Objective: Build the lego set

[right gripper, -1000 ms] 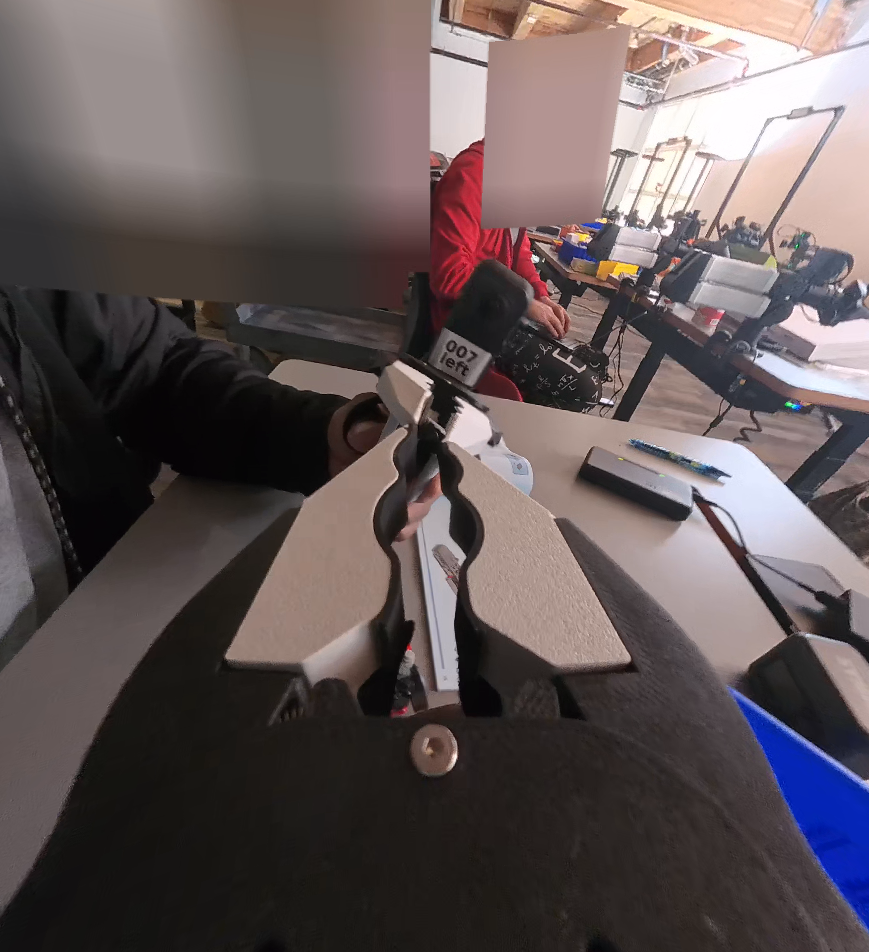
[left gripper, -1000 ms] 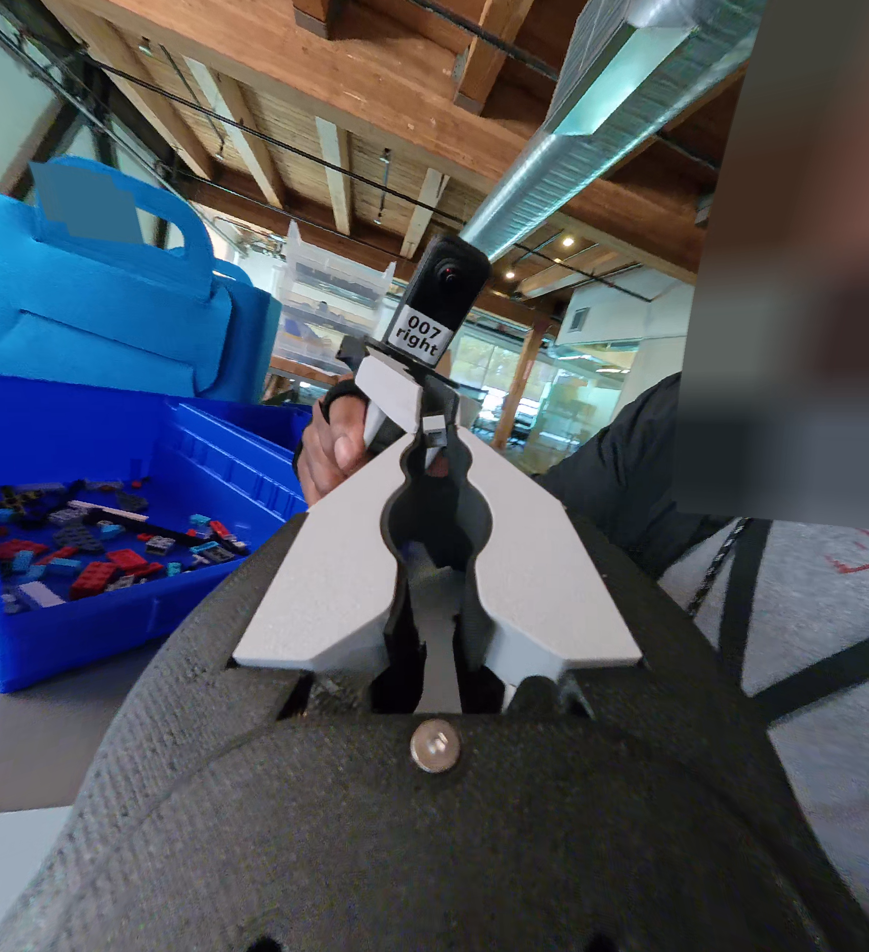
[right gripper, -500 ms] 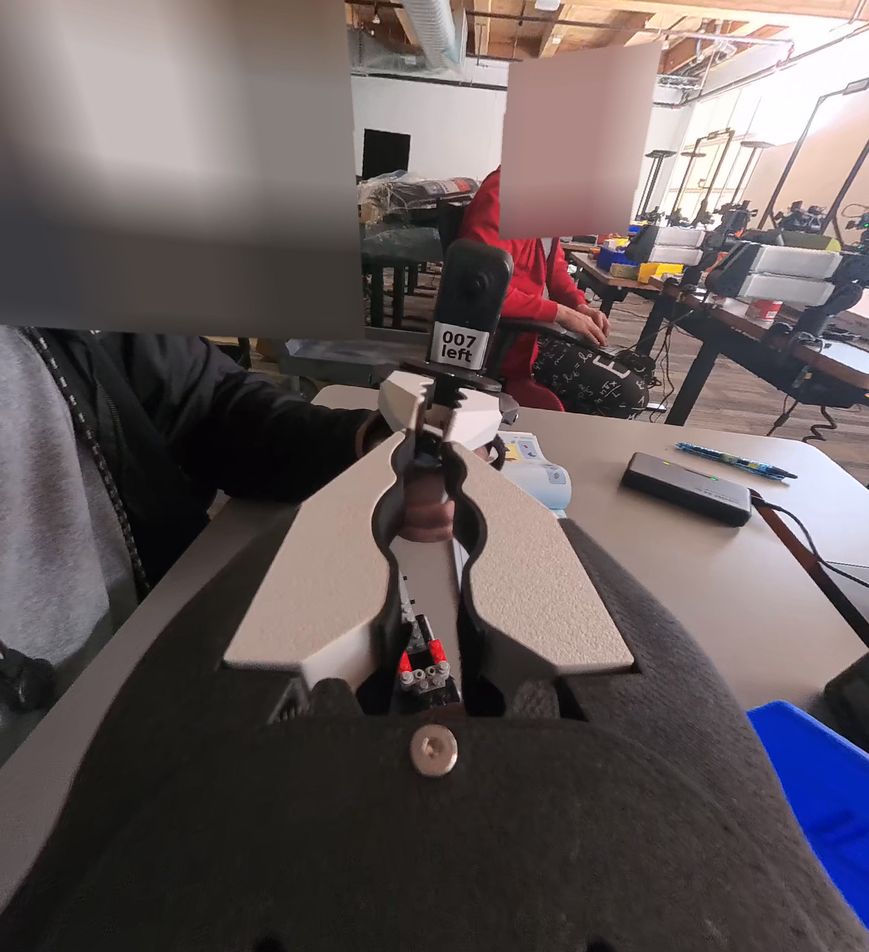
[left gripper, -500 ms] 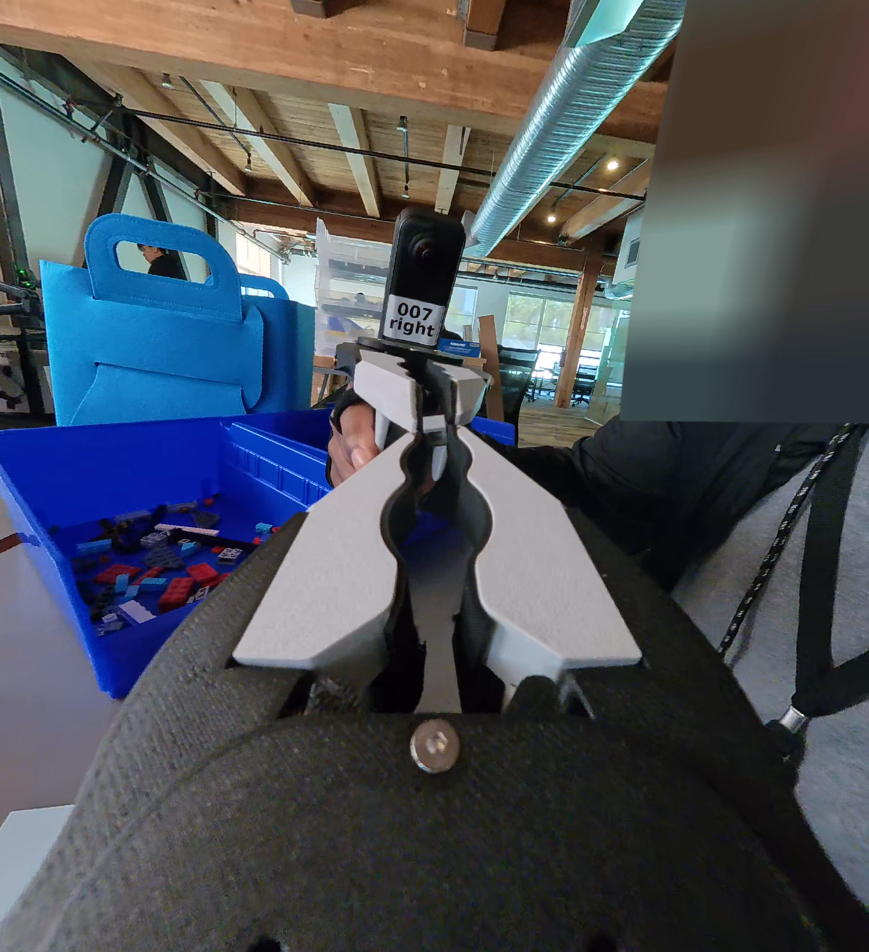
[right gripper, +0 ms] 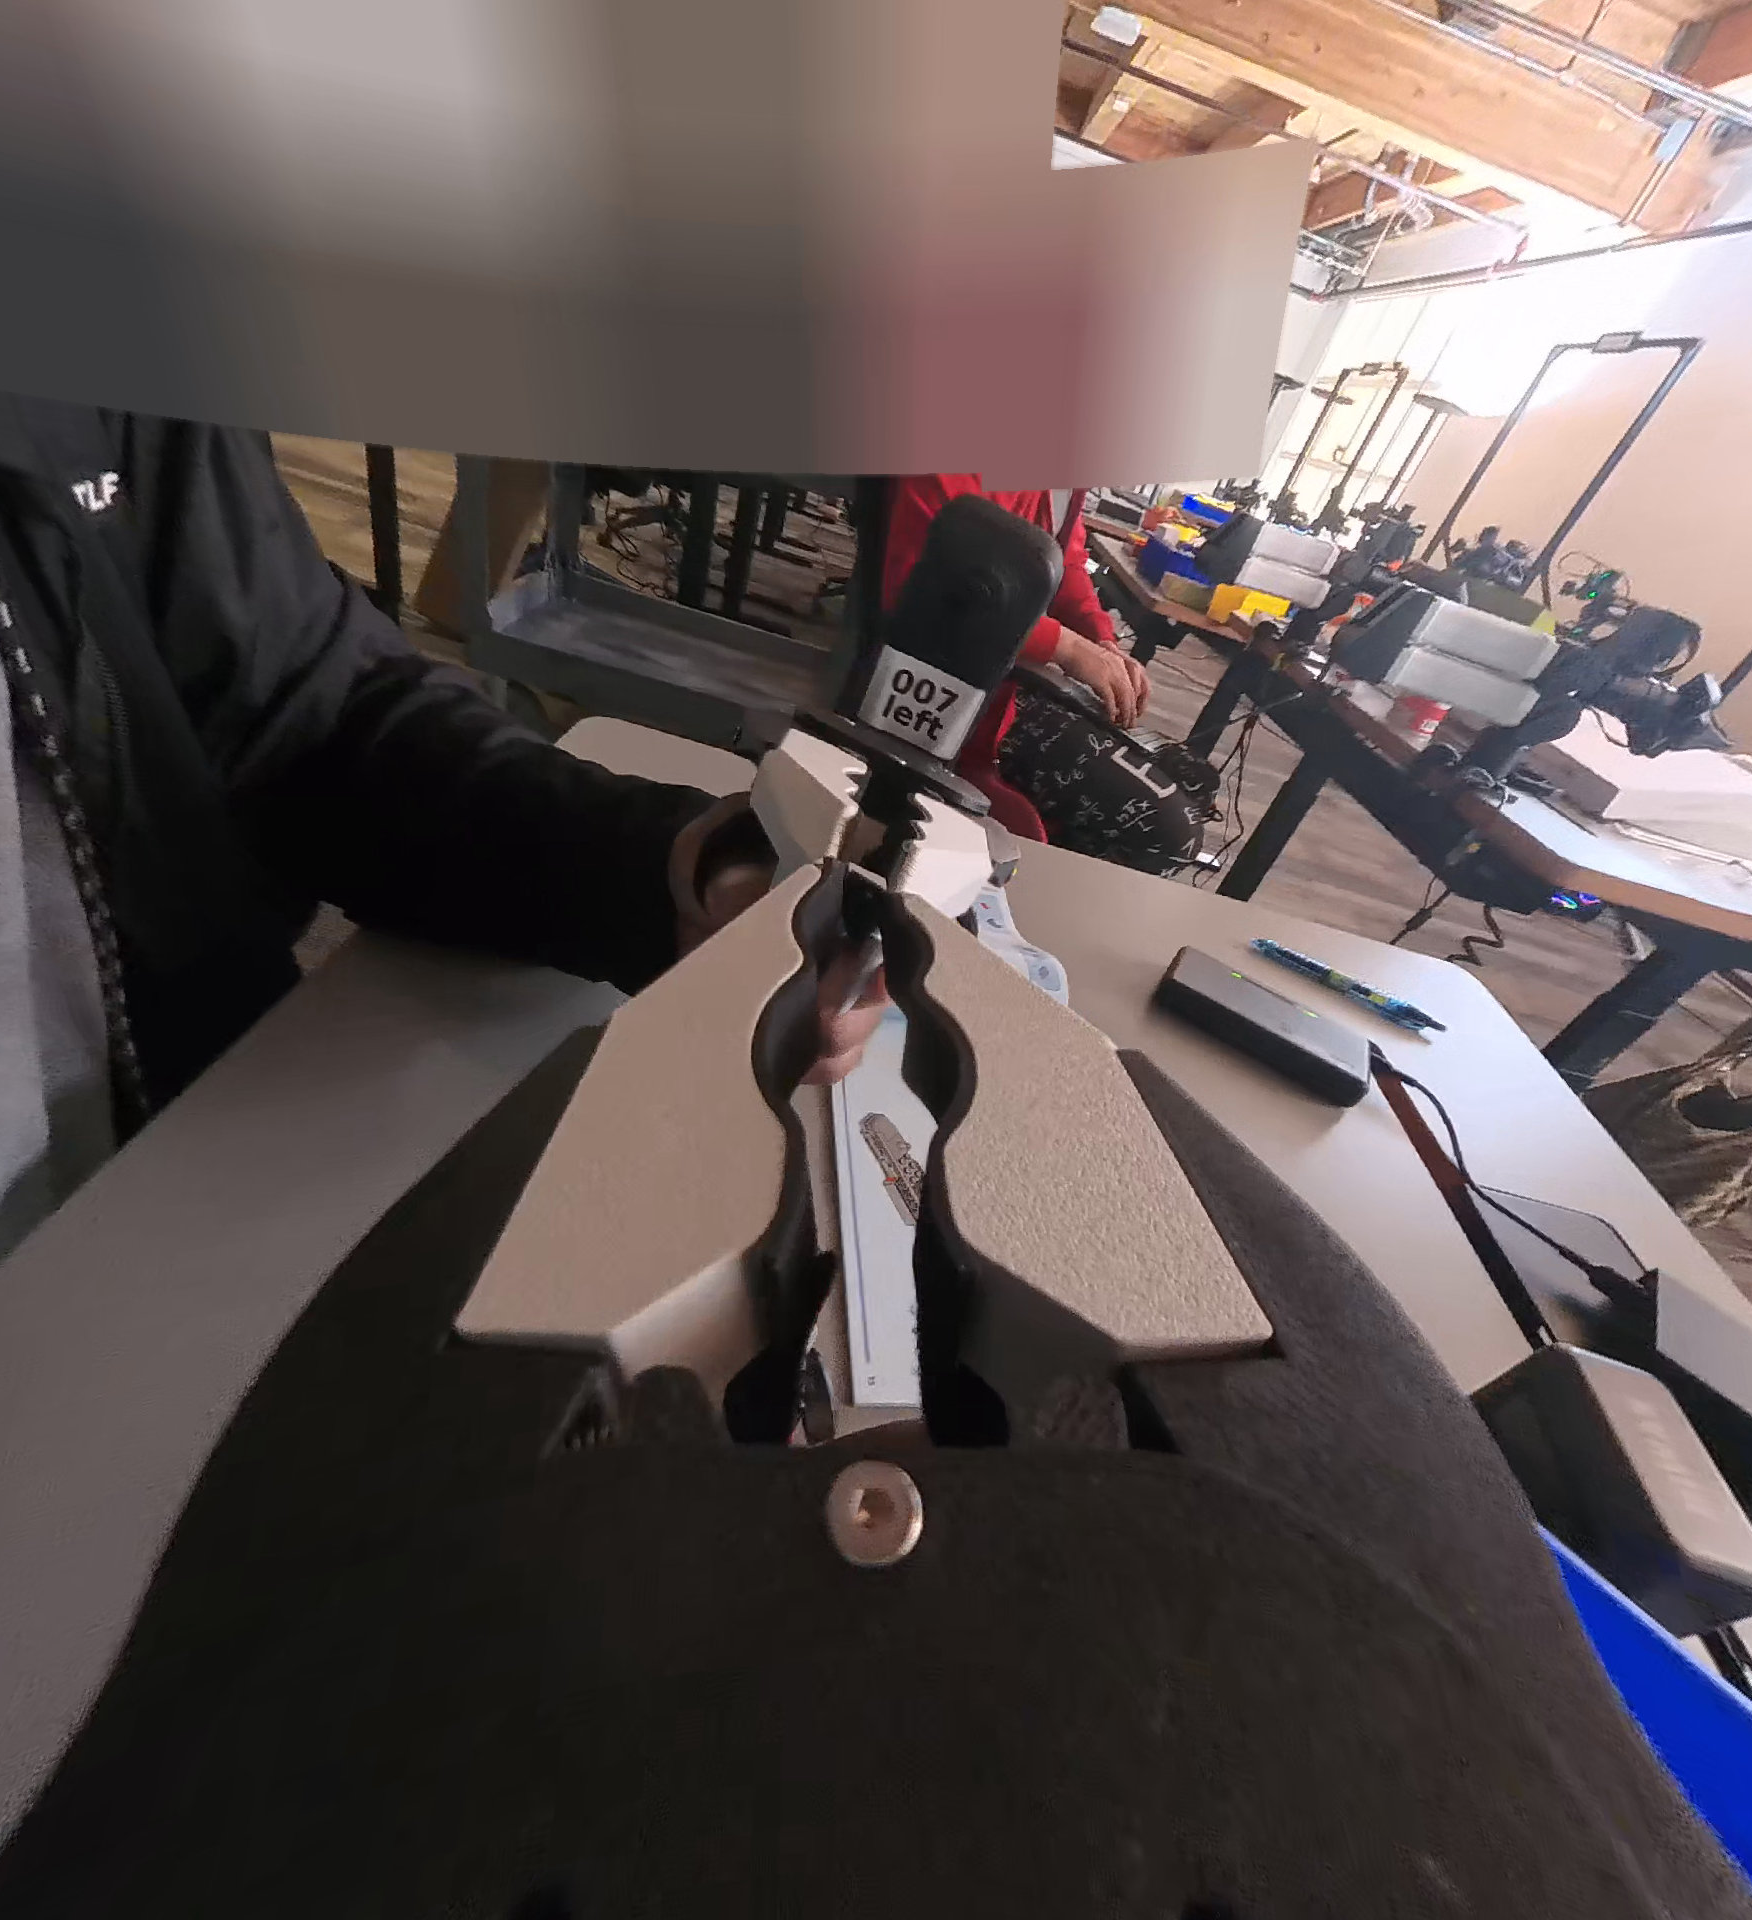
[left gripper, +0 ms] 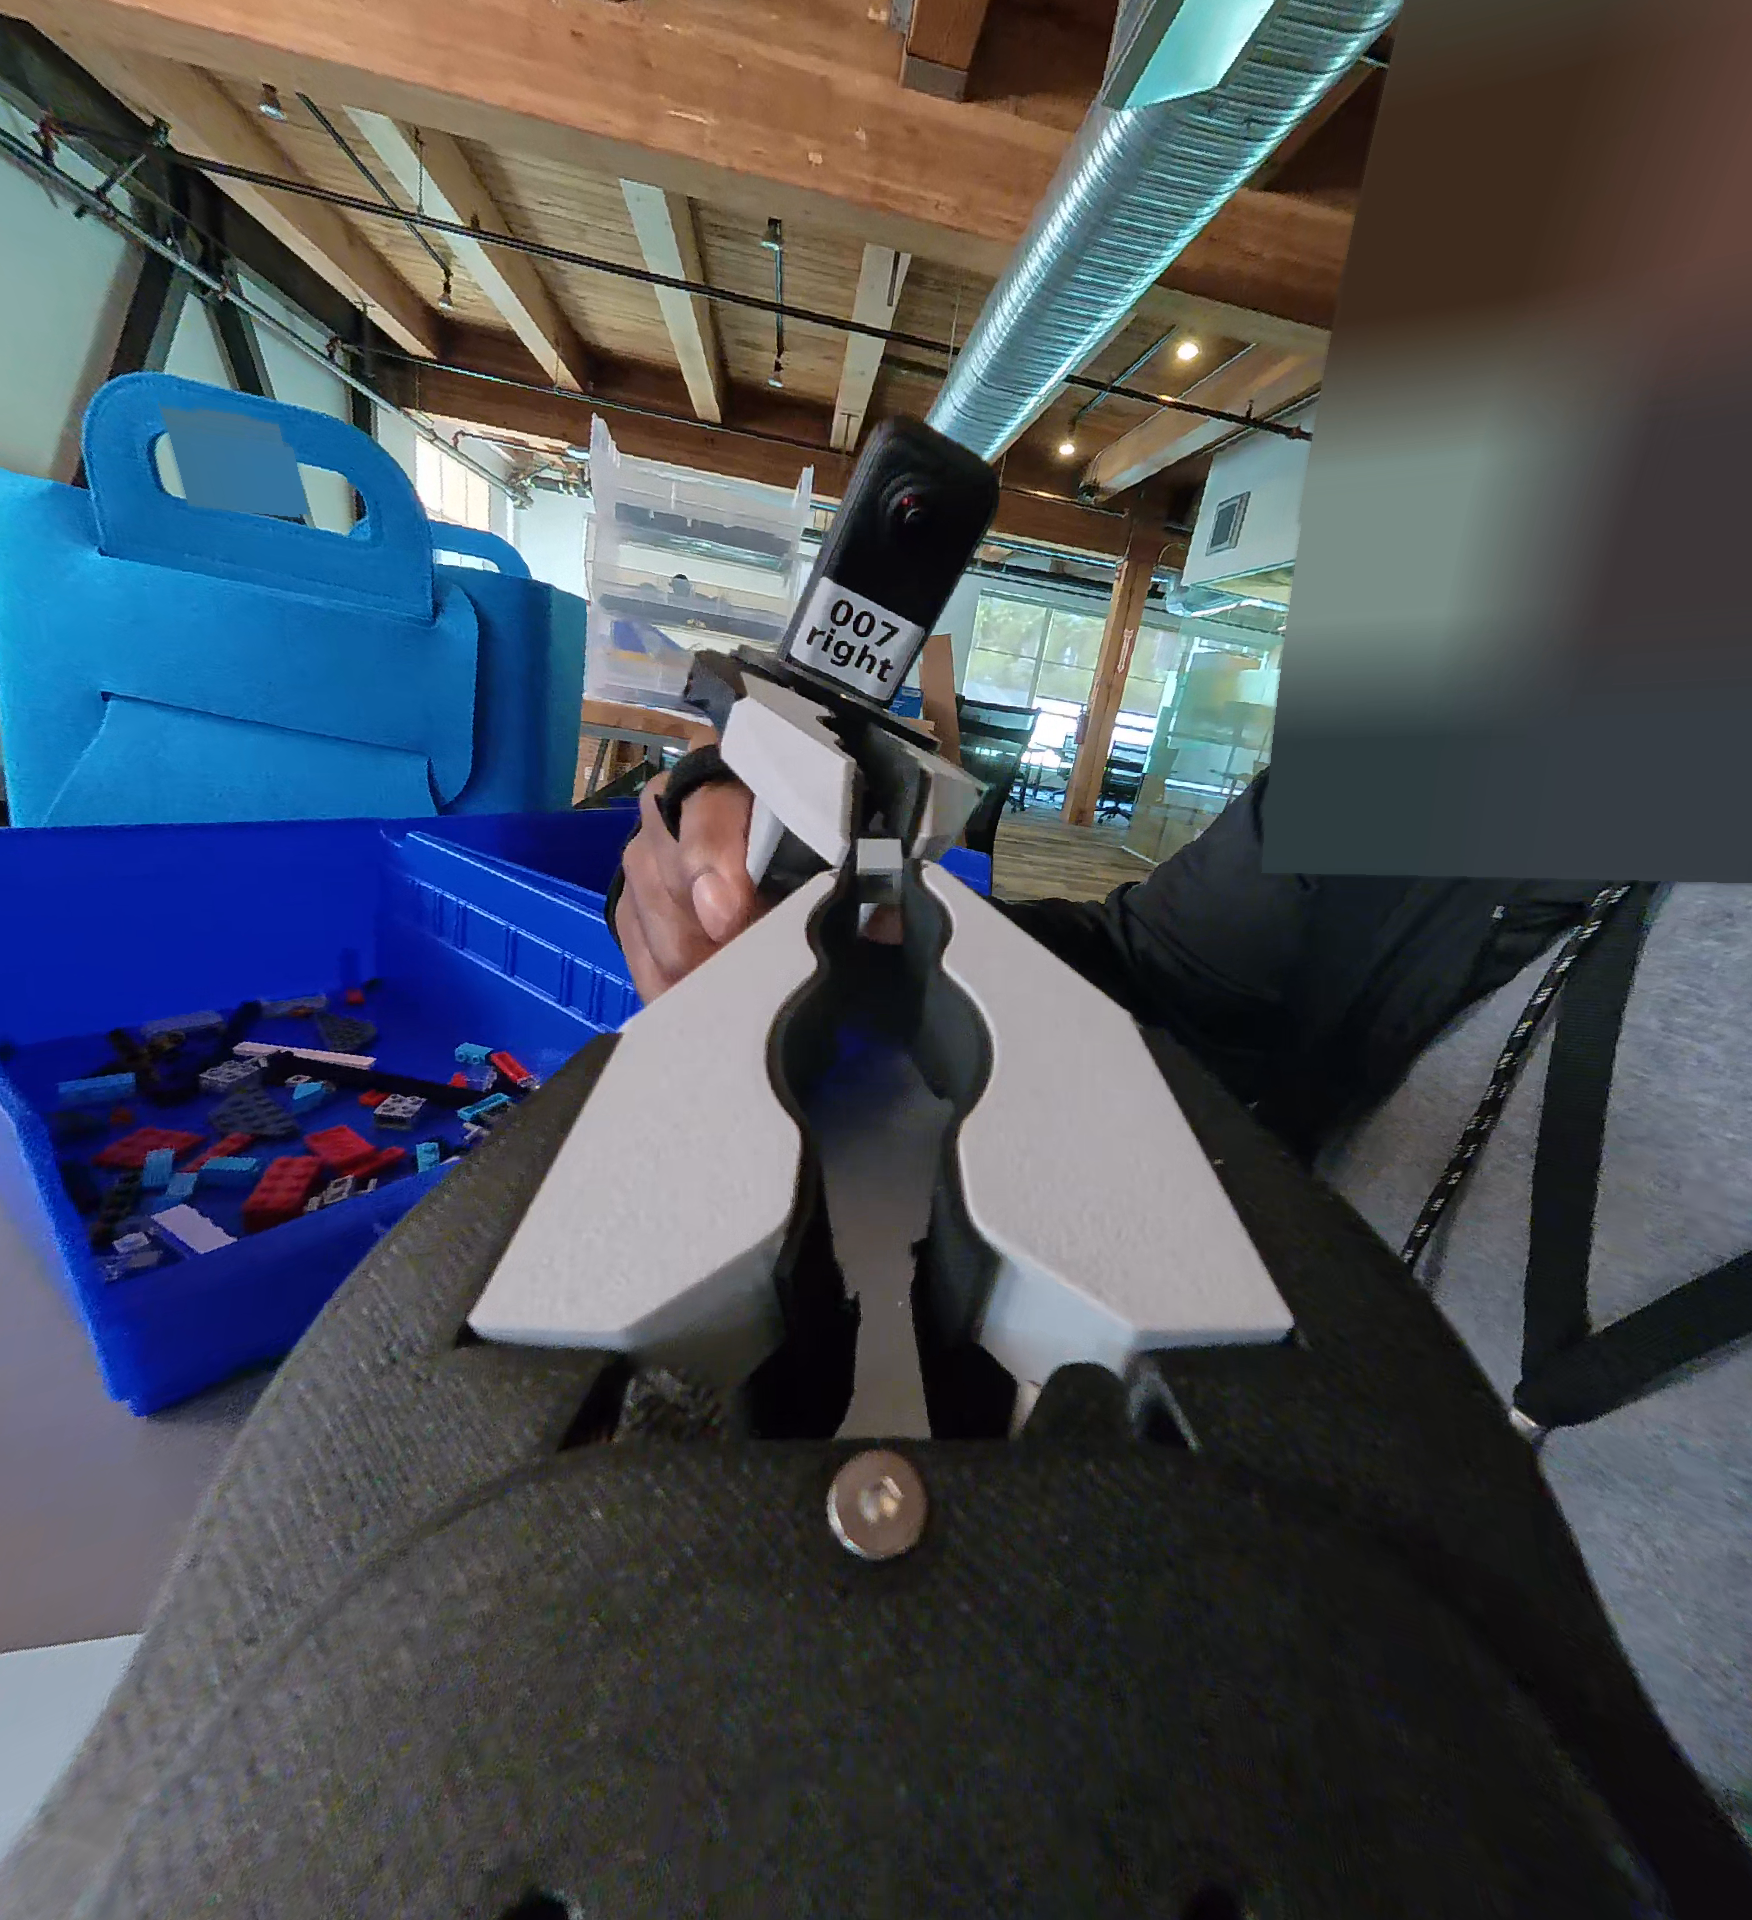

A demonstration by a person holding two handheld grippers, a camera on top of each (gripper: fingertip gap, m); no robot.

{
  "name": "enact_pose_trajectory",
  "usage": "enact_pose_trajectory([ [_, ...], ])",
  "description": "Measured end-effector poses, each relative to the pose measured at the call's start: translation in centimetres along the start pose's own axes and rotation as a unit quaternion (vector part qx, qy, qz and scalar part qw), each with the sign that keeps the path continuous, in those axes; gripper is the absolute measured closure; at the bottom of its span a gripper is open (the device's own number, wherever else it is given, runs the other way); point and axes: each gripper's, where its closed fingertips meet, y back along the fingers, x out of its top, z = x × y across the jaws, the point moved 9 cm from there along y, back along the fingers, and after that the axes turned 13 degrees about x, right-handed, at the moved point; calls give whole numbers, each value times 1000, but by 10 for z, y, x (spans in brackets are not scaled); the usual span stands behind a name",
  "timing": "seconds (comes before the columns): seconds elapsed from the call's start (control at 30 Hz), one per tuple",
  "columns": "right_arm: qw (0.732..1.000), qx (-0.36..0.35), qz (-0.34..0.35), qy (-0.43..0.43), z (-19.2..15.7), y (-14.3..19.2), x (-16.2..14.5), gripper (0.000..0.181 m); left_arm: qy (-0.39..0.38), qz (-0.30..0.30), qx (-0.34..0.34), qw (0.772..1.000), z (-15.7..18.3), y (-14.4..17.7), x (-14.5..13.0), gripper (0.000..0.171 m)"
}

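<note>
Change: both grippers have been tilted upward again since half a second ago.
Left gripper [left gripper: 877, 914]: nearly closed; hold cannot be told.
Right gripper [right gripper: 856, 914]: nearly closed on a small grey piece [left gripper: 877, 868], it seems.
Meaning: joining is judged underway, above the blue bin [left gripper: 72, 935].

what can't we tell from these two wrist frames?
- Left wrist view: whether left gripper or right gripper grips the small grey piece; tips overlap.
- Right wrist view: booklet mostly behind right gripper's fingers.
- Left wrist view: pieces in blue bin too small to identify.
</note>
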Motion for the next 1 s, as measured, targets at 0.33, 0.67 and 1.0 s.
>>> enact_pose_trajectory([
  [0.33, 999, -5, -28, 40, -4, -1, 0, 174, 65, -8, -36, 997, -4, -1, -5, 164],
  [0.67, 998, 0, -34, 61, -7, -2, 0, 173, 114, -14, -68, 991, -6, -2, -8, 164],
  [1.0, 996, -1, -42, 82, -9, -3, -1, 174, 149, -21, -87, 985, -9, -3, -11, 164],
])
